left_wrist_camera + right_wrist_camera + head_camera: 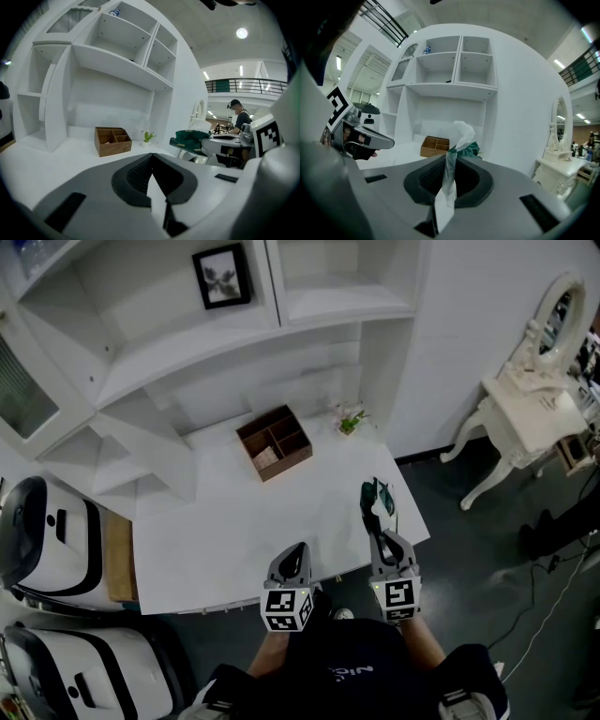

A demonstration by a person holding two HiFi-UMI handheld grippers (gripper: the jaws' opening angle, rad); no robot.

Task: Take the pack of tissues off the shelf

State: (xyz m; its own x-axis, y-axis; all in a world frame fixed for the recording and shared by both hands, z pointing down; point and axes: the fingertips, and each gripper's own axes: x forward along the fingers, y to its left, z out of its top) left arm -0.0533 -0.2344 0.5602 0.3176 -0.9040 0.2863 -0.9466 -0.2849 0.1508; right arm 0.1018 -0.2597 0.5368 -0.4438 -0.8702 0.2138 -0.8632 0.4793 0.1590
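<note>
The pack of tissues (377,497) is dark green with a pale wrapper end. It hangs over the right front part of the white desk (216,521), off the shelf (187,343). My right gripper (374,521) is shut on its thin wrapper flap (451,171), and the green pack (471,148) shows just past the jaws. The left gripper view catches the pack (191,138) at the right. My left gripper (297,551) hovers at the desk's front edge, shut with nothing in it (152,158).
A wooden divided box (274,442) and a small potted plant (350,421) stand at the back of the desk. A framed picture (222,277) sits on the shelf. A white dressing table (530,413) is at the right and white machines (47,535) at the left.
</note>
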